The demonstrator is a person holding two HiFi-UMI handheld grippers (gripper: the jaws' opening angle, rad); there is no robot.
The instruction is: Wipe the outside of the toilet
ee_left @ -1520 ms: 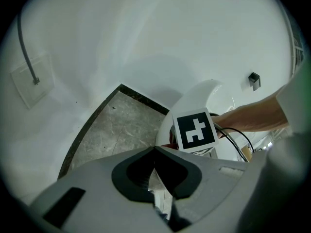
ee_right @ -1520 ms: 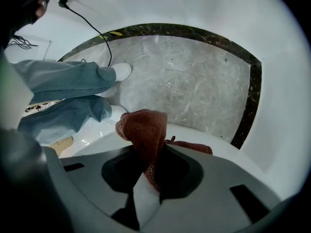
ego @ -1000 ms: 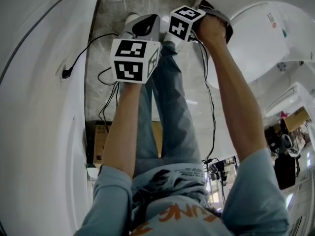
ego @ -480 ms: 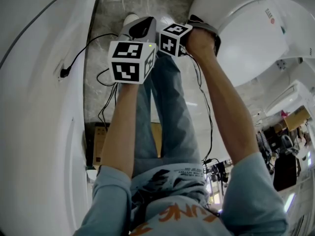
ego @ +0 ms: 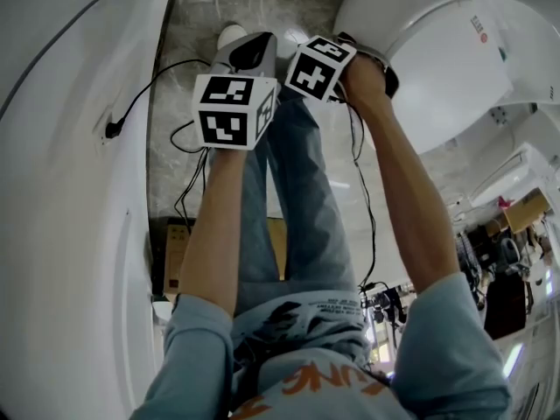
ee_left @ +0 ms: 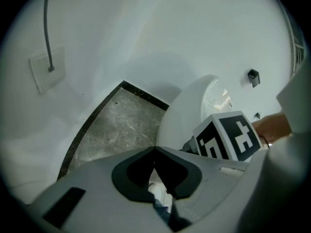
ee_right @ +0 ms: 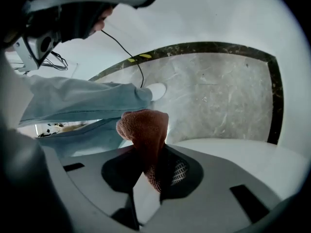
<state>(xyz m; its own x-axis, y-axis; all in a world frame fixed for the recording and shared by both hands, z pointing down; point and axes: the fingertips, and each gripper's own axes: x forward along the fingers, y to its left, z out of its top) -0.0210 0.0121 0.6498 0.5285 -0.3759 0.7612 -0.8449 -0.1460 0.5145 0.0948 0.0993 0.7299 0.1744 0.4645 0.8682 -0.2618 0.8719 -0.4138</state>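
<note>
Under you: grey marbled stone floor (ego: pixel 219 11), edged by a dark border strip (ee_right: pixel 194 46) with a small yellow mark (ee_right: pixel 138 57) on it. On your left is a smooth white wall (ego: pixel 61 199). A thin black cable (ego: pixel 149 81) loops from a black plug (ego: pixel 113 130) on it down to the floor. A brown cardboard box (ego: pixel 178 256) sits near that wall. The left gripper view shows a pale square wall plate (ee_left: pixel 46 72) with a grey cord (ee_left: pixel 46 23) running up from it. Light is soft and even.
</note>
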